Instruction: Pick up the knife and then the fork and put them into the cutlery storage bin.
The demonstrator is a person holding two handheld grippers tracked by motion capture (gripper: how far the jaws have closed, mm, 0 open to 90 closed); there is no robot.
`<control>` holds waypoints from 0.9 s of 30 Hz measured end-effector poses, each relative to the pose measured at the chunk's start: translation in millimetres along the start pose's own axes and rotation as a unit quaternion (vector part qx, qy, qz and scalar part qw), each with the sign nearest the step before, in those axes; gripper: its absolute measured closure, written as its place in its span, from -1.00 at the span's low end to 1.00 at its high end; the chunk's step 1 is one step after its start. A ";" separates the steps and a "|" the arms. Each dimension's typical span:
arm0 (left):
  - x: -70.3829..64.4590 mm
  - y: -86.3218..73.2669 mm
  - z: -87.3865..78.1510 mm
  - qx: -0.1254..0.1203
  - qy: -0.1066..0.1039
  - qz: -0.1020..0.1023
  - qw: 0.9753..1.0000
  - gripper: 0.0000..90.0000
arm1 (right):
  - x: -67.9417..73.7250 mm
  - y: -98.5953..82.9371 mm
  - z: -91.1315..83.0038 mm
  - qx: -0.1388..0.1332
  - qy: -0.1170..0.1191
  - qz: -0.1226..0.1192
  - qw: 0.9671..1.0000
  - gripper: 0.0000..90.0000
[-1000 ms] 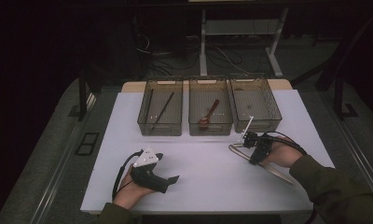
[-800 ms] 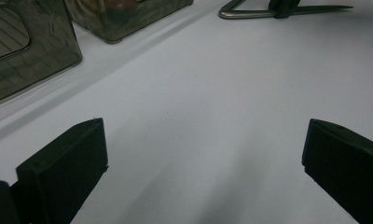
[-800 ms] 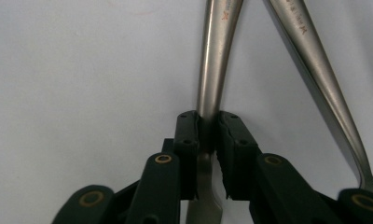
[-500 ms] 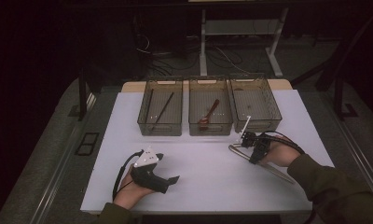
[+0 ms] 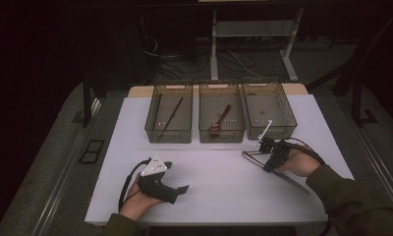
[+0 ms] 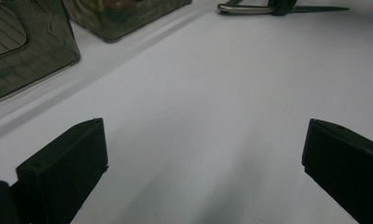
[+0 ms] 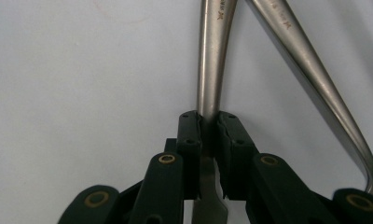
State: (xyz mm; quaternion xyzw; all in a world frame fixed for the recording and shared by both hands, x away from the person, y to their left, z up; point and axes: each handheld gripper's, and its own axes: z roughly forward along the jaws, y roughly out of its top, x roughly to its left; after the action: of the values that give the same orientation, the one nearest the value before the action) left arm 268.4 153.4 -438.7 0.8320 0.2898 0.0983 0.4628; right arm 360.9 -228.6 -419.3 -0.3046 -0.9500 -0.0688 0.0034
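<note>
Here we find the right gripper point(image 7: 209, 126) clamped tight on one arm of the metal tongs point(image 5: 270, 167), which lie on the white table point(image 5: 219, 196) just in front of the right-hand bin point(image 5: 269, 109). The tongs' two arms stand spread apart, gripping nothing. We count three bins; two gripper tools. The left gripper point(image 5: 177, 189) rests wide open, well apart. The tong tips are partly hidden under the hand.

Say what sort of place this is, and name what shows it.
Probably a lab or test bench: a white table, three clear bins in a row, cables on the dark floor behind, and hand-held grippers.
</note>
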 end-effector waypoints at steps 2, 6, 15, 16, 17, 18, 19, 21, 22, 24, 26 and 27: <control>-0.2 0.1 -0.1 0.000 0.000 0.000 1.000 -1.00 | -0.8 -2.2 -1.1 -0.008 0.002 0.009 1.000 0.76; 0.4 -0.3 0.1 0.000 0.000 0.000 1.000 -1.00 | -4.6 -7.6 -5.6 -0.031 0.005 0.019 0.999 0.76; 0.1 -0.2 0.3 0.000 -0.001 -0.001 1.000 -1.00 | -13.8 -18.0 -22.0 -0.094 0.016 0.053 0.994 0.76; 0.1 -0.2 0.4 0.000 -0.001 -0.001 1.000 -1.00 | -14.4 -18.9 -23.8 -0.102 0.015 0.053 0.993 0.76; 0.1 -0.3 0.3 0.001 -0.001 -0.001 1.000 -1.00 | -15.0 -19.6 -25.6 -0.108 0.015 0.053 0.993 0.76; 0.1 -0.3 0.3 0.000 -0.001 -0.001 1.000 -1.00 | -15.5 -20.3 -27.3 -0.112 0.017 0.056 0.992 0.76; 0.1 -0.3 0.2 0.001 -0.001 -0.001 1.000 -1.00 | -16.3 -21.1 -28.5 -0.118 0.018 0.057 0.991 0.76; 0.3 -0.3 0.0 0.000 -0.001 -0.001 1.000 -1.00 | -18.1 -22.7 -31.0 -0.130 0.017 0.062 0.989 0.76; 0.3 -0.3 -0.2 0.000 -0.001 -0.001 1.000 -1.00 | -19.5 -23.7 -32.7 -0.136 0.019 0.063 0.988 0.76; 0.5 -0.4 -0.2 0.000 -0.001 -0.002 1.000 -1.00 | -21.7 -25.5 -35.9 -0.150 0.020 0.070 0.986 0.76; 0.5 -0.5 -0.2 0.000 -0.001 -0.002 1.000 -1.00 | -23.5 -27.2 -38.9 -0.165 0.024 0.078 0.983 0.76; 0.5 -0.5 -0.2 0.000 -0.001 -0.002 1.000 -1.00 | -24.6 -28.1 -40.4 -0.173 0.024 0.081 0.981 0.76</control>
State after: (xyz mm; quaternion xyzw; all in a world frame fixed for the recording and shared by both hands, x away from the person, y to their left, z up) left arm 268.5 154.0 -439.0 0.8318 0.2908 0.0967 0.4629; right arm 363.3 -270.9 -384.0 -0.3750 -0.8956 -0.2384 -0.0210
